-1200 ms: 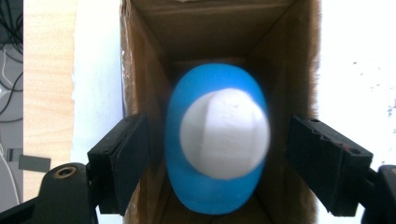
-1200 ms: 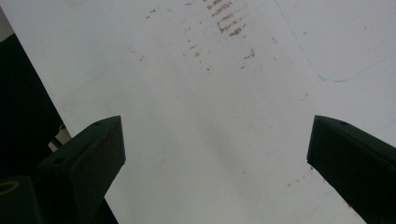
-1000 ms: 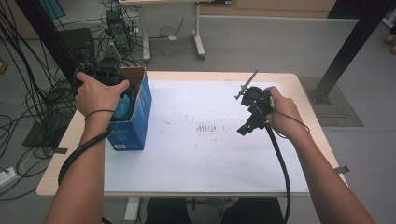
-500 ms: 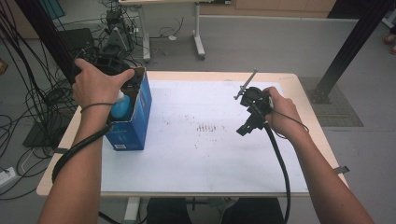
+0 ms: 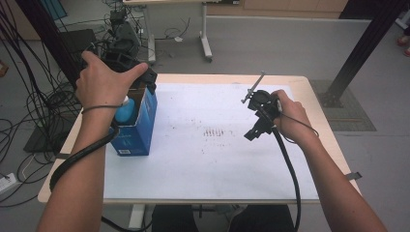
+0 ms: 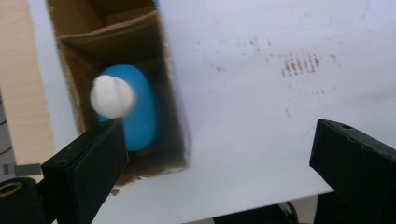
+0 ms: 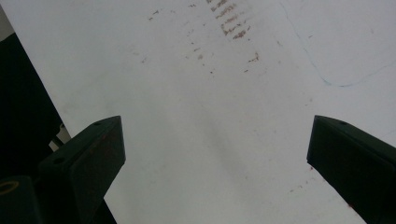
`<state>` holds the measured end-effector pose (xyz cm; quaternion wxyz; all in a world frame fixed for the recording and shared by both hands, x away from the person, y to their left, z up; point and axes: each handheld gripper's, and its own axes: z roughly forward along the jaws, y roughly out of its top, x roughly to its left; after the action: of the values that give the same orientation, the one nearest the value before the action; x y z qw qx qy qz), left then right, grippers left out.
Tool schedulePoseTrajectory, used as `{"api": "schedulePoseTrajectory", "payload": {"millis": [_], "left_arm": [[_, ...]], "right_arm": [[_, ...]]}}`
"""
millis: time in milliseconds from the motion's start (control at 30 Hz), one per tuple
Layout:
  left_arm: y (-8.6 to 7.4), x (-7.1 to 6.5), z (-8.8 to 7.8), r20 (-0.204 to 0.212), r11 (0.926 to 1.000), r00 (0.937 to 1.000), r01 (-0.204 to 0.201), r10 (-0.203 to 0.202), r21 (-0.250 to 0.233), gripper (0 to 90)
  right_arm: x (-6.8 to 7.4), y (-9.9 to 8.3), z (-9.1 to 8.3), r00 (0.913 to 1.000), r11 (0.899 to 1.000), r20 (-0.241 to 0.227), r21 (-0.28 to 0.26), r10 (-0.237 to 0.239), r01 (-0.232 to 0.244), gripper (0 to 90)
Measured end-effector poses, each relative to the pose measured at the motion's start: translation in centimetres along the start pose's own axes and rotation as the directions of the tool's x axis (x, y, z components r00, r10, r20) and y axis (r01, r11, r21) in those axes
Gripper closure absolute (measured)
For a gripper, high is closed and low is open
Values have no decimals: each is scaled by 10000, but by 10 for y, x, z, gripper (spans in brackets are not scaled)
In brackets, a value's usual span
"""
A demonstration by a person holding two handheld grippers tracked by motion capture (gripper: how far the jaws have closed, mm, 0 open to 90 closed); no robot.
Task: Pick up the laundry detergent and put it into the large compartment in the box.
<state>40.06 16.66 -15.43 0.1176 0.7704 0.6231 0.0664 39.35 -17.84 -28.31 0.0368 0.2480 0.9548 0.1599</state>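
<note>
I see the open blue carton (image 5: 138, 125) holding a blue bottle (image 6: 133, 112) with a white cap (image 6: 113, 96), my left gripper (image 6: 219, 154) and right gripper (image 7: 215, 158) both spread wide, gripping nothing.

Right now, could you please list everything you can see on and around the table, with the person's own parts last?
Box: one, blue outside and brown cardboard inside, open-topped, standing on the table's left side.
Bottle: one, blue with a white cap, upright inside the box.
Sheet: one, white with small brown stains, covering most of the table.
Table: one, light wood, rim showing around the sheet.
Cables: many, black, on the floor at left.
Left gripper: one, black, jaws open, above the box.
Right gripper: one, black, jaws open, above the bare sheet at right.
</note>
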Motion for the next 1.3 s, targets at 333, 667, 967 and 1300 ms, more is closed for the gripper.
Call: {"api": "schedulePoseTrajectory", "payload": {"millis": [333, 667, 967, 1300], "left_arm": [[-2, -28, -3, 378, 9970, 9966, -746, 737, 227, 46], [-4, -55, 9, 807, 9904, 9880, -1344, 1316, 313, 46], [-10, -76, 38, 1124, 9834, 9800, -1716, 1643, 586, 46], [-20, -90, 79, 1214, 9785, 9763, -1895, 1790, 815, 46]], "right_arm": [[-1, 0, -3, 10000, 10000, -3, -86, 33, -33, 41], [-1, -1, -4, 9999, 9999, -111, -114, 51, -52, 40], [-2, -8, -3, 9999, 9999, -28, -53, 150, -150, 41], [-3, -12, -7, 9998, 9998, 63, -64, 208, -208, 41]]}}
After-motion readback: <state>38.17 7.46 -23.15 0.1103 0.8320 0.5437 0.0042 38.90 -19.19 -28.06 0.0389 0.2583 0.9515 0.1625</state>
